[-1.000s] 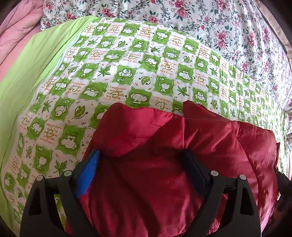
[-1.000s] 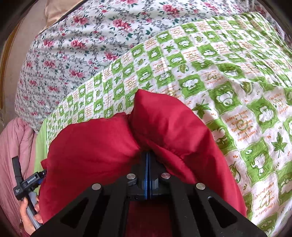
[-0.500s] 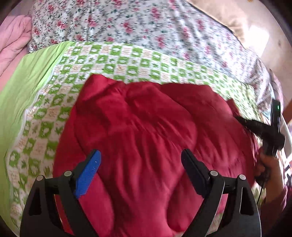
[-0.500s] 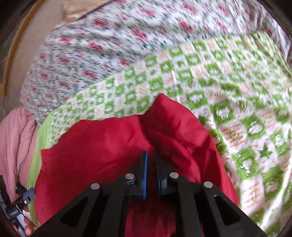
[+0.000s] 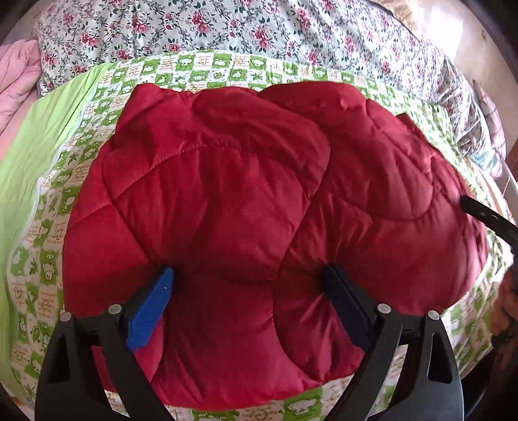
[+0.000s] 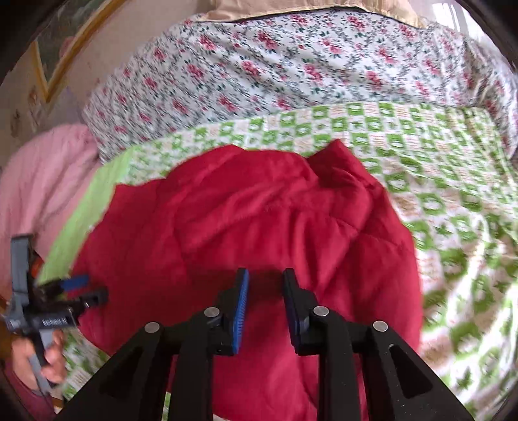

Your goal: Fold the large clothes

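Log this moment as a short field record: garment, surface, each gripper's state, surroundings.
garment: red quilted jacket, lying in a folded bundle, puffy
surface: green-and-white checked sheet under it
left gripper: open wide, over the jacket's near edge, gripping nothing
right gripper: open, narrower gap, above the jacket, gripping nothing
behind: floral bedding
side: pink fabric at the left

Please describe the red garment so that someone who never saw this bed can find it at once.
On the bed, a green-and-white checked sheet lies in front of a pink-flowered quilt. The red padded jacket lies in the middle of that sheet. It is the only plain dark red, puffy, stitched item there.
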`<action>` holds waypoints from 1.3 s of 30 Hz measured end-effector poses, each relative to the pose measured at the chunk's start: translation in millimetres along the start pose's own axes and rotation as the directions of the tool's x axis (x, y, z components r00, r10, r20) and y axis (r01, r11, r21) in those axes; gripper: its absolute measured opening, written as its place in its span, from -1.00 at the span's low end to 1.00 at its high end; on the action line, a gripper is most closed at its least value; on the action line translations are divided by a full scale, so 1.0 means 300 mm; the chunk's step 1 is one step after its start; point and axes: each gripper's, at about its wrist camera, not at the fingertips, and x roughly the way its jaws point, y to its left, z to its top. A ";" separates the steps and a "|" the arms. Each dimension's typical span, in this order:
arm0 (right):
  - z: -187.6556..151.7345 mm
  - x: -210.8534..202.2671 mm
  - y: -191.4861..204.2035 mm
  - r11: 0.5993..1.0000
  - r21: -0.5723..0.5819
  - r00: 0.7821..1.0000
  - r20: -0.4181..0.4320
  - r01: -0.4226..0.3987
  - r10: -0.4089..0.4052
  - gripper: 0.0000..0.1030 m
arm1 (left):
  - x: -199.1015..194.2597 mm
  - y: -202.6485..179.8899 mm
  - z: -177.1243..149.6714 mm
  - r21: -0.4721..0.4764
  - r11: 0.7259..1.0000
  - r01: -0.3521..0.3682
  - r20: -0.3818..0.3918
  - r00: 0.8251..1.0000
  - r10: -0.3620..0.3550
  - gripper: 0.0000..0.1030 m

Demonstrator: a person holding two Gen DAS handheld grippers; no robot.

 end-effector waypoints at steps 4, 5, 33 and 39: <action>-0.026 -0.014 -0.005 1.000 -0.023 1.000 -0.010 0.017 -0.017 -0.51 | 0.024 -0.014 -0.005 0.021 0.999 -0.039 0.005 0.999 0.039 0.89; -0.034 -0.003 -0.011 0.999 -0.029 0.999 -0.022 0.030 -0.031 -0.47 | 0.023 -0.015 -0.005 0.019 0.999 -0.044 0.005 0.999 0.044 0.89; -0.050 -0.085 0.083 0.997 -0.071 0.999 0.052 0.018 -0.015 -0.23 | -0.041 -0.058 -0.069 0.016 0.987 -0.161 0.016 0.987 0.161 0.98; -0.059 0.039 0.111 0.992 -0.116 0.997 -0.053 0.041 -0.048 -0.15 | -0.040 -0.049 -0.069 0.011 0.988 -0.152 0.017 0.988 0.152 1.00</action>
